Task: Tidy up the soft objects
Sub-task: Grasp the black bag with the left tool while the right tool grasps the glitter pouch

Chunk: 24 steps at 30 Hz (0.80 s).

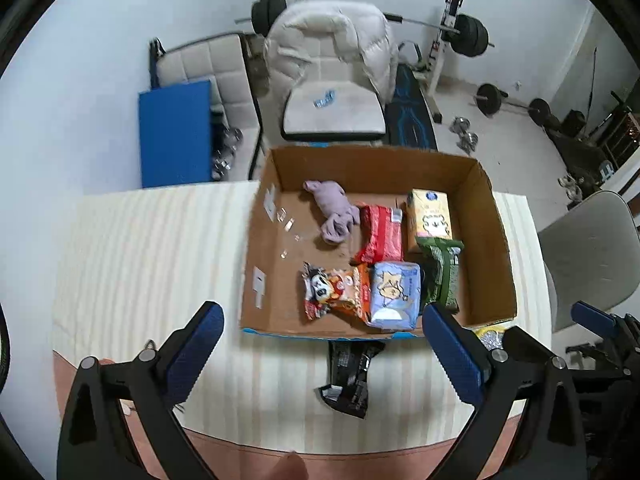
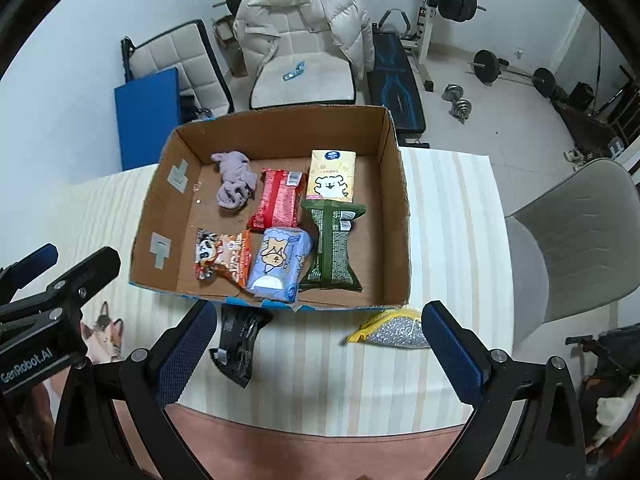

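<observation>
Black packet between spread right fingers (untouched).

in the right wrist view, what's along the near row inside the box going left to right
orange snack bag → blue tissue pack → green pack

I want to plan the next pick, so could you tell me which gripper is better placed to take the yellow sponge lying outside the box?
Probably right. The right gripper is open with the yellow sponge just ahead beside its right finger, whereas the left gripper faces the black packet.
</observation>
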Available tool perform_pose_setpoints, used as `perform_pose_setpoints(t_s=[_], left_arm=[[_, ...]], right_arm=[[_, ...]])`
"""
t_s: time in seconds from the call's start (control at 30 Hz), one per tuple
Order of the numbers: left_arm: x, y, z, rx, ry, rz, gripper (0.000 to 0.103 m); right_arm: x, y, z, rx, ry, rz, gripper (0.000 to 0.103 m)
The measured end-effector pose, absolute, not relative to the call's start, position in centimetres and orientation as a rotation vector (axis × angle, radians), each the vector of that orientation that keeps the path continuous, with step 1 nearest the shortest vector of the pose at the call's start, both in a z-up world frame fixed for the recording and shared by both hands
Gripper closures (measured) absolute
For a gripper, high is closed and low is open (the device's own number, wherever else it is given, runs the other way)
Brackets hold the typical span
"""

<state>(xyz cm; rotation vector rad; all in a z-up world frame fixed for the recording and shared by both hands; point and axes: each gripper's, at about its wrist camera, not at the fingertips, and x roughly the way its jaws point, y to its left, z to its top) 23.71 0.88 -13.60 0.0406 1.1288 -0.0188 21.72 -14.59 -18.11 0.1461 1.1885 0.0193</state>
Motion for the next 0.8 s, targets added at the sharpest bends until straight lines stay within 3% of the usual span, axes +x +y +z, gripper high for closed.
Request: perform_pose_setpoints(t_s=[0.2,0.37,0.57,0.8], left_arm=[[21.8,0.5,-15.6,0.107,1.116,-0.054,0.001],[21.4,-1.0,-22.9,0.182,1.272,-0.09,0.002],[21.7,-3.1,-32.0,0.239,1.479,-0.125,0.026],[22.0,-4.7,-36.7,0.302,1.56,-0.119,0.028]], right_arm=[[19.6,-18.3,-20.4,0.131,1.21,0.104,0.0],[19.5,-22.3,-26.7,0.03,1.339,0.08,0.0],[21.8,-23.1,-33.1,-0.13,1.42,0.151,0.0],[23.0,-21.2,-38.9,-0.307,1.495,0.269,0.0]])
